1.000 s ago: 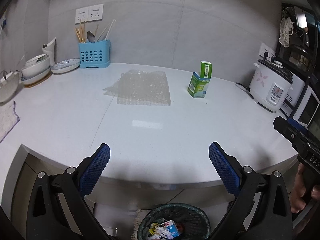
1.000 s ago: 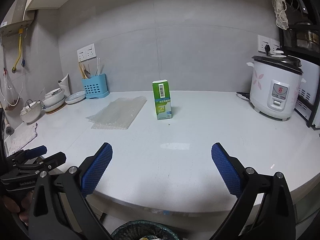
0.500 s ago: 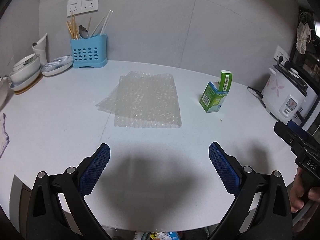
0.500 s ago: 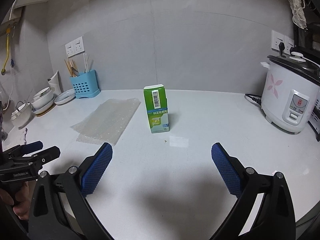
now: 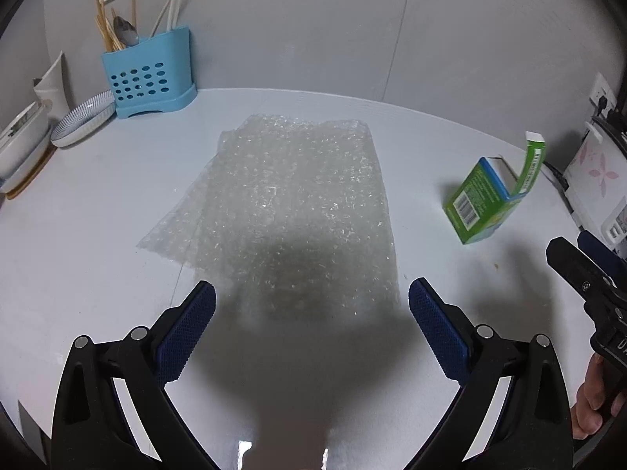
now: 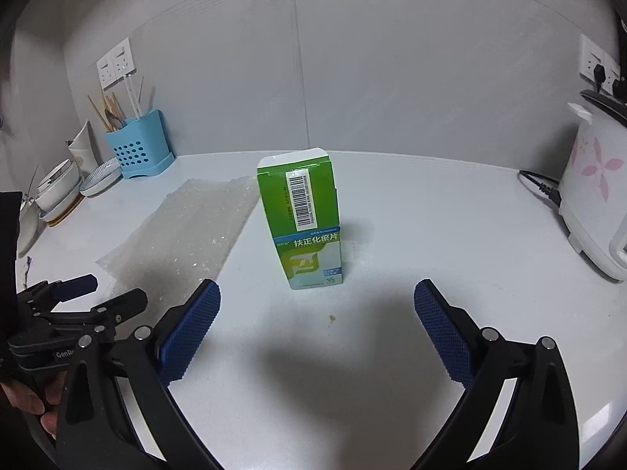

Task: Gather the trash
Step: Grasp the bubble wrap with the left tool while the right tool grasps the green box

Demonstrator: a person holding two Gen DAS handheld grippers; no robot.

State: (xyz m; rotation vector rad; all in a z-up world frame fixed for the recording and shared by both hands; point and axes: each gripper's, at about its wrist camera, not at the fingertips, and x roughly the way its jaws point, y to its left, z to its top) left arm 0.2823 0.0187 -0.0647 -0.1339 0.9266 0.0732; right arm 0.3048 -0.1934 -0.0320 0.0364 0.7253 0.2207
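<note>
Trash noted on the white tabletop (image 5: 98, 235): one sheet of bubble wrap (image 5: 290, 211) lying flat at centre-left, and one green carton (image 6: 303, 223) standing upright to its right, top flap open. Carton front carries a barcode and the printed characters 扶正化瘀片; smaller print is unreadable. Left hand-held gripper (image 5: 311, 305) hovers over the near edge of the bubble wrap, jaws spread wide, holding nothing. Right hand-held gripper (image 6: 317, 305) sits just short of the carton, jaws likewise wide and empty. A partial "GenRo" marking shows on the left unit's body. Blue utensil holder (image 5: 149, 78) stands far left; rice cooker (image 6: 591, 203) far right.
</note>
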